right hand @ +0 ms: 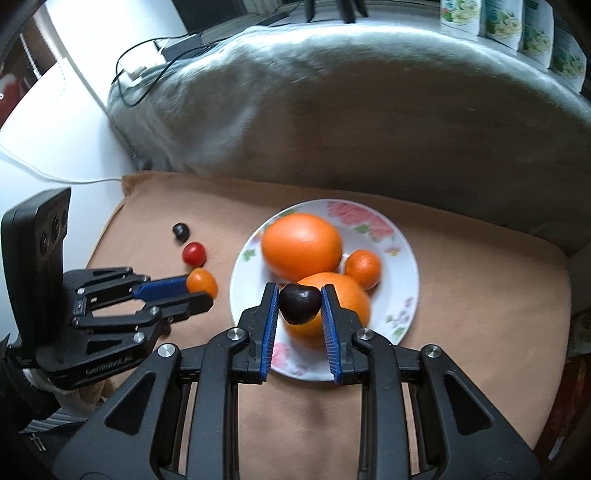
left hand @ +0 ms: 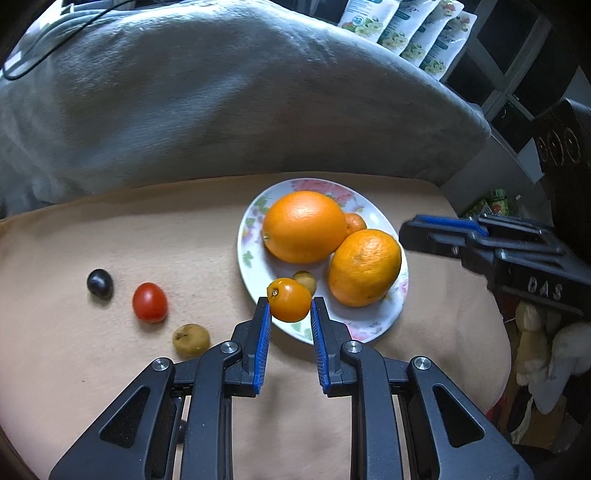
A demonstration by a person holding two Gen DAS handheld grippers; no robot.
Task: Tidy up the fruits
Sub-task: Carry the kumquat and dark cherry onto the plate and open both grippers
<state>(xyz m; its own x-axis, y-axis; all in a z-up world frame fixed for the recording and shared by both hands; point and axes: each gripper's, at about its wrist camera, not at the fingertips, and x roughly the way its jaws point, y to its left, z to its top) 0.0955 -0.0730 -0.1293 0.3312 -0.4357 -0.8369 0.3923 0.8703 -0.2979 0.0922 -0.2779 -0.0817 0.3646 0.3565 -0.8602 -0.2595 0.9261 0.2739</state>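
Note:
A floral plate (left hand: pixel 251 236) (right hand: pixel 402 258) on a tan cushion holds a big orange (left hand: pixel 304 226) (right hand: pixel 301 246), a second orange (left hand: pixel 364 266) (right hand: pixel 351 295), a small mandarin (left hand: pixel 355 223) (right hand: pixel 362 268) and a small olive-brown fruit (left hand: pixel 305 280). My left gripper (left hand: pixel 290 308) (right hand: pixel 195 290) is shut on a small orange tomato (left hand: pixel 289 304) (right hand: pixel 201 282) at the plate's left edge. My right gripper (right hand: pixel 300 304) is shut on a dark plum-like fruit (right hand: pixel 299 302) above the plate's front; it shows in the left wrist view (left hand: pixel 413 232). On the cushion lie a dark grape (left hand: pixel 99 282) (right hand: pixel 181 230), a red tomato (left hand: pixel 149 302) (right hand: pixel 194 253) and an olive-brown fruit (left hand: pixel 191 340).
A grey blanket (left hand: pixel 221 103) (right hand: pixel 369 110) rises behind the tan cushion (left hand: pixel 110 369) (right hand: pixel 461 332). Printed packets (left hand: pixel 410 33) stand at the back right. Cables and a white surface (right hand: pixel 74 110) lie to the left. A soft toy (left hand: pixel 546 350) sits off the cushion's right edge.

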